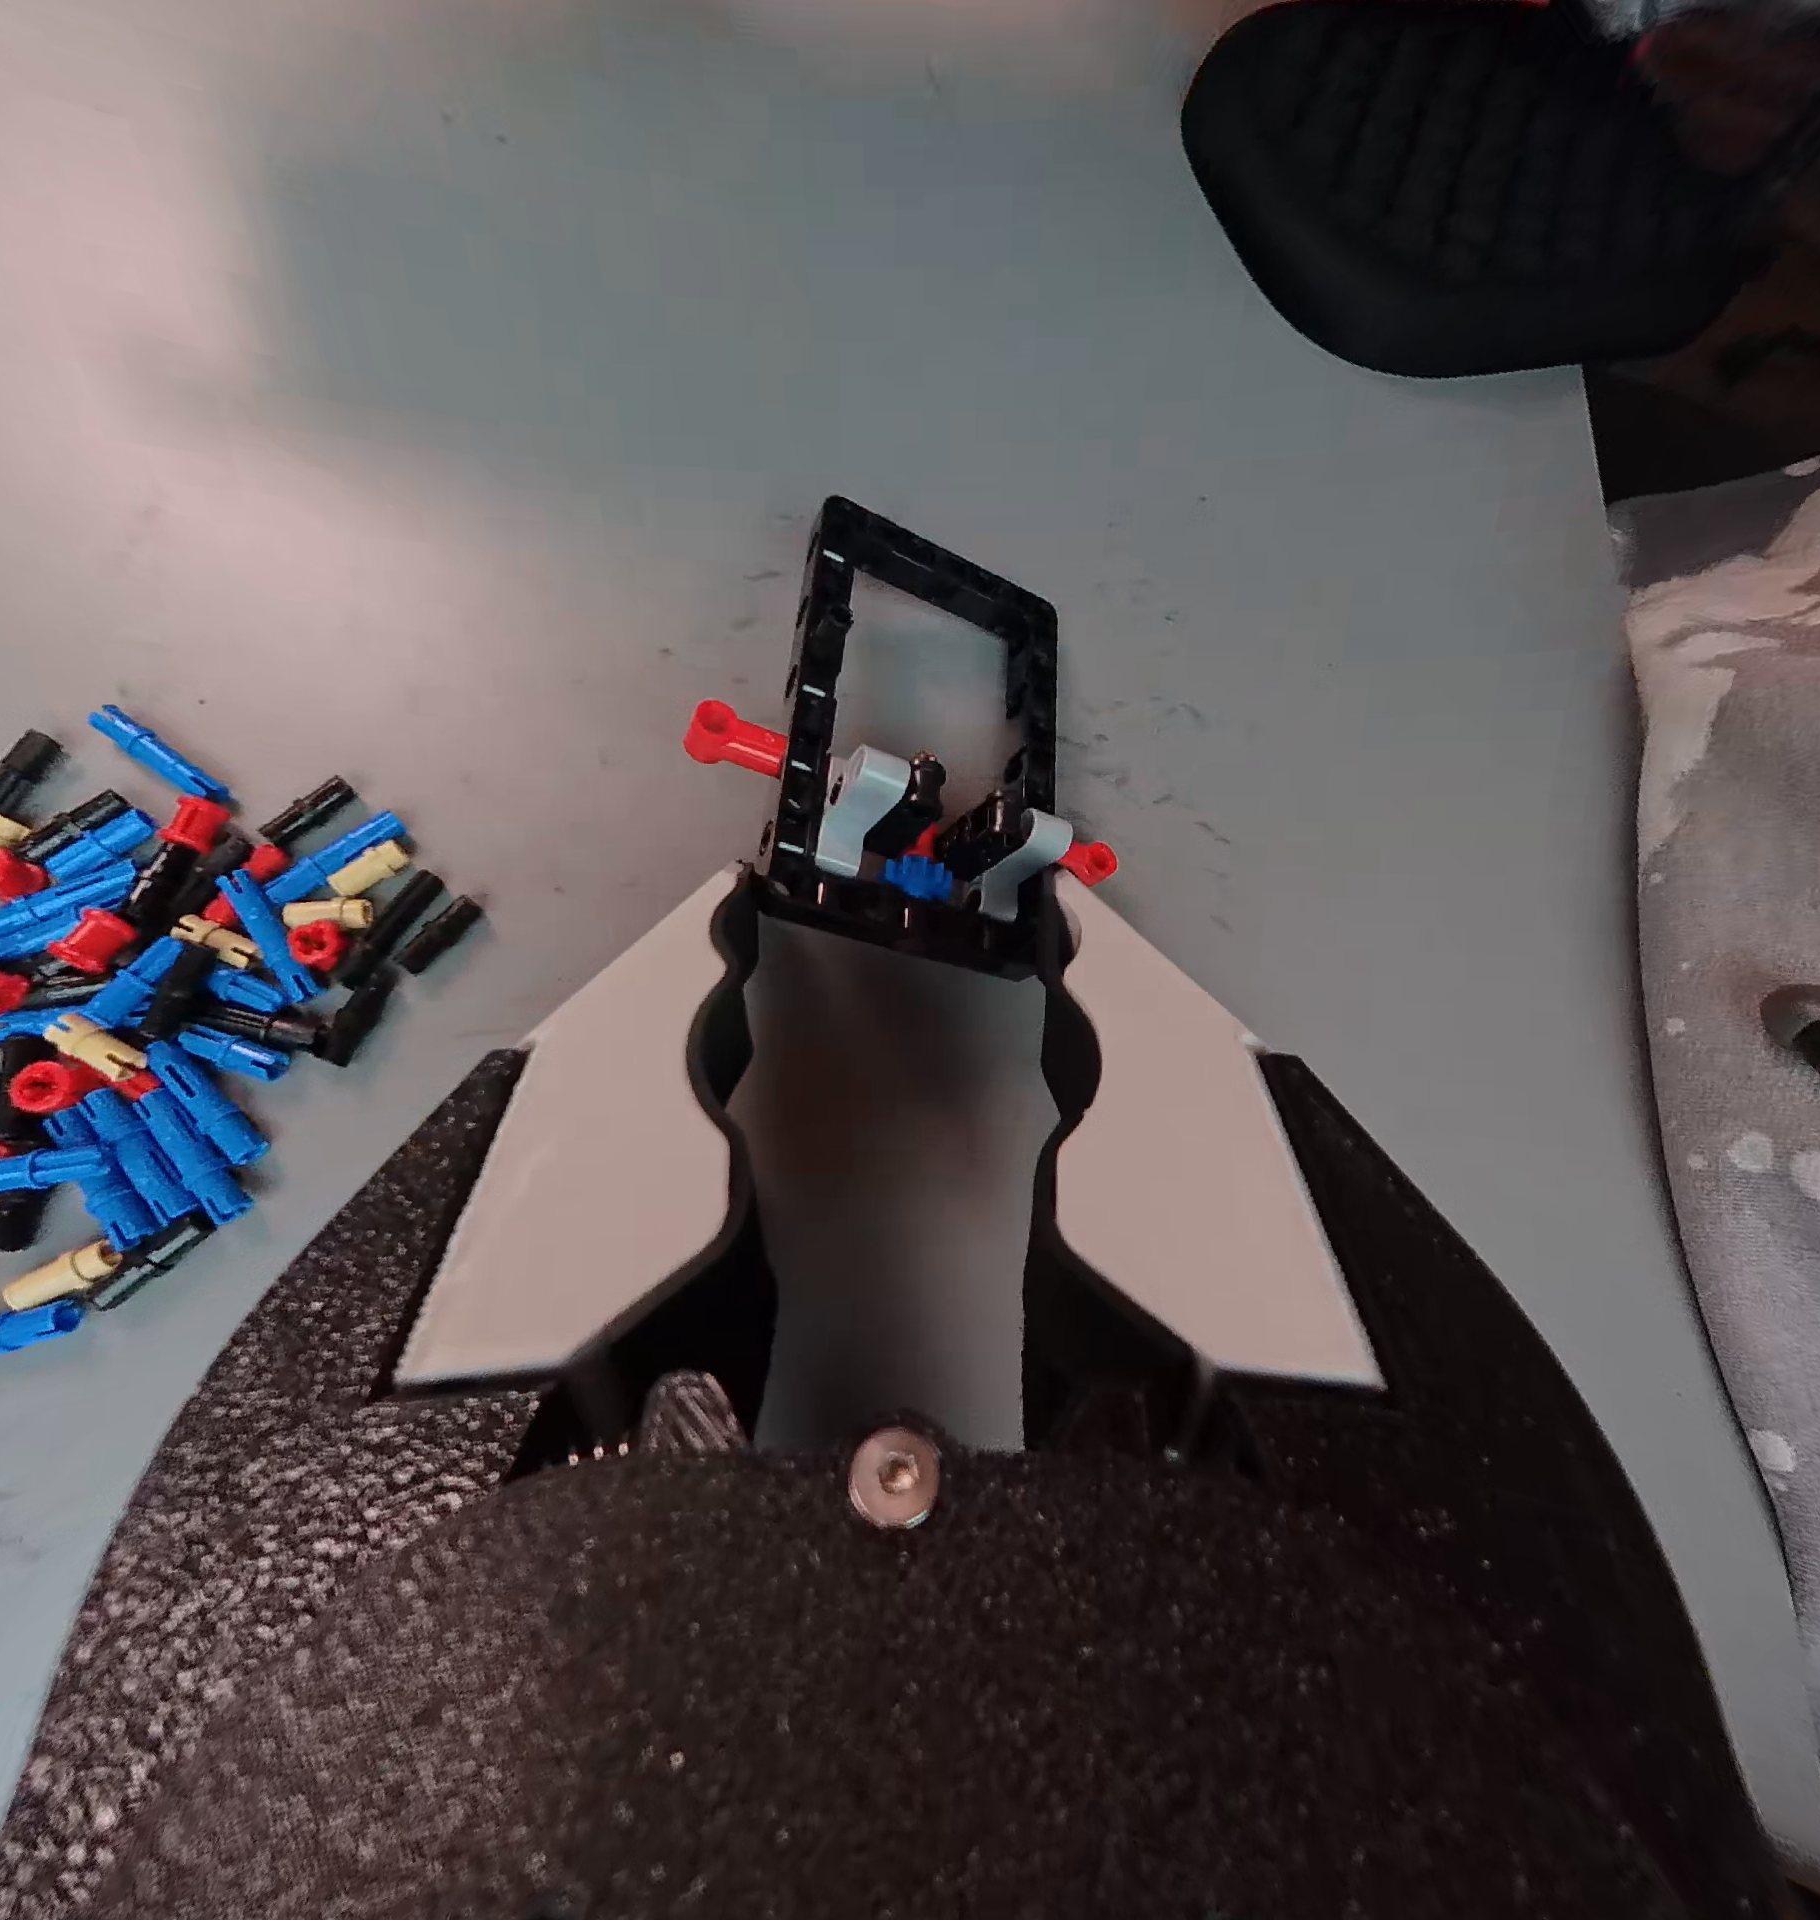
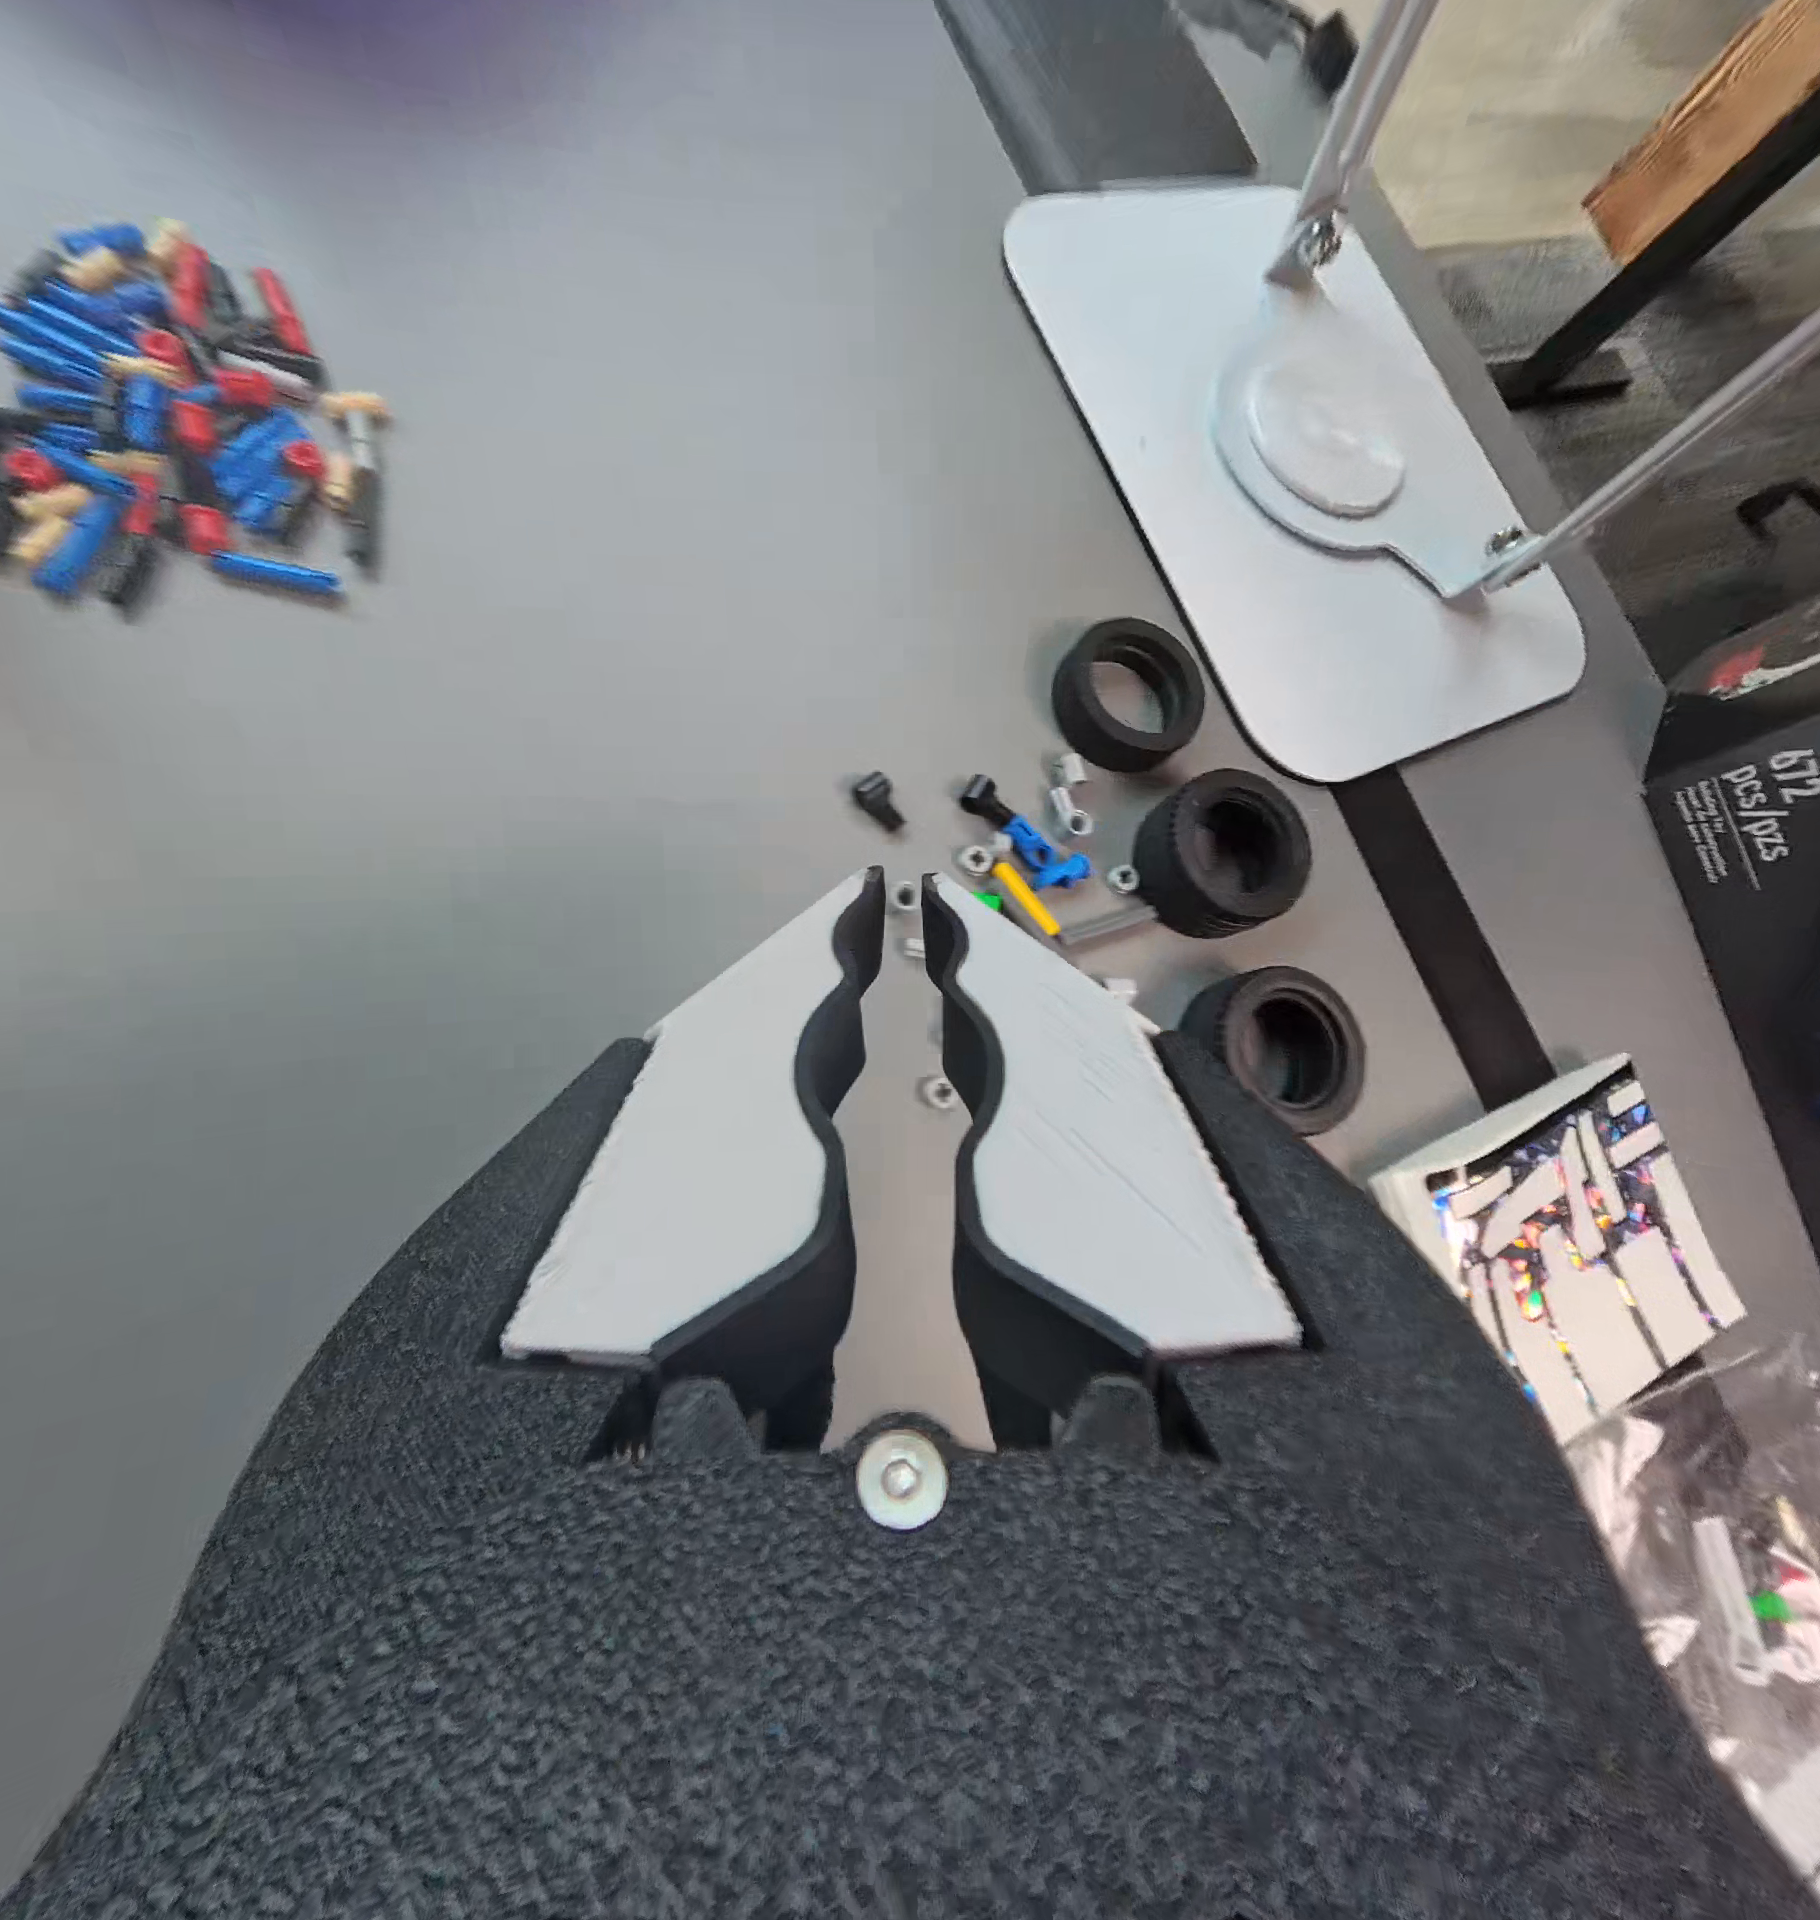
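L gripper jaws clamp black frame; R gripper nearly closed, empty.

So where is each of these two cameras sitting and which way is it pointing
Left wrist view: on the left gripper, looking down its fingers at the grey table; they clamp a black brick frame.
Right wrist view: on the right gripper, nearly shut, angled down over small loose parts beside three black tyres.
Shared: the pile of blue, red and black pins.
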Motion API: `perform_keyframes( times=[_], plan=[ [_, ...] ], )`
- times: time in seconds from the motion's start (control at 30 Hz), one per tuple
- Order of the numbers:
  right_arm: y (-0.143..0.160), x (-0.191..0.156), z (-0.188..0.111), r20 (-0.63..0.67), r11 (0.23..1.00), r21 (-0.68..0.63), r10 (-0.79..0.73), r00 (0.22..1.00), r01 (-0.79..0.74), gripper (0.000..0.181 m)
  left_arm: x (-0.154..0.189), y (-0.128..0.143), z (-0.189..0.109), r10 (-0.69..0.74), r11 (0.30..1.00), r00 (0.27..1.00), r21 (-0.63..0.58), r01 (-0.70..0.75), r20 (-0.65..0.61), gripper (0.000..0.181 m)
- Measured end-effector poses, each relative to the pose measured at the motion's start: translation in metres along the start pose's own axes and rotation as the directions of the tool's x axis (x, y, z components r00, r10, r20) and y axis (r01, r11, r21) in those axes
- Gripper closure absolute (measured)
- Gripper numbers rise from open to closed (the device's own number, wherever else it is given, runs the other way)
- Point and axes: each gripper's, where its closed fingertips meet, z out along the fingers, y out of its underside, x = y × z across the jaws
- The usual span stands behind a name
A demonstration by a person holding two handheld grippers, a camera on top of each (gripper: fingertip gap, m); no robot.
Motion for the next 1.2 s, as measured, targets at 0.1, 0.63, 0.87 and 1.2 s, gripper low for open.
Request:
perform_keyframes(
  times=[0.1, 0.63, 0.87, 1.2],
  plan=[
    [0.018, 0.028, 0.024, 0.097, 0.986, -0.158, -0.031, 0.995, 0.046, 0.173, -0.001, -0.001, 0.0, 0.006, 1.0, 1.0, 0.006, -0.006, 0.012, 0.128],
    [0.035, -0.002, 0.028, 0.328, 0.937, -0.283, -0.105, 0.939, 0.203, 0.178, -0.015, -0.033, -0.028, -0.029, 0.974, 0.998, 0.224, 0.016, 0.053, 0.126],
    [-0.07, -0.092, -0.053, 0.144, 0.959, 0.276, 0.025, 0.989, -0.064, 0.178, -0.027, -0.081, -0.063, -0.151, 0.855, 0.983, 0.513, 0.079, 0.1, 0.132],
    [-0.101, -0.216, -0.119, -0.173, 0.897, 0.382, -0.168, 0.97, 0.223, 0.178, 0.044, -0.128, -0.059, 0.043, 0.822, 0.999, 0.567, -0.054, 0.033, 0.164]
  ],
)
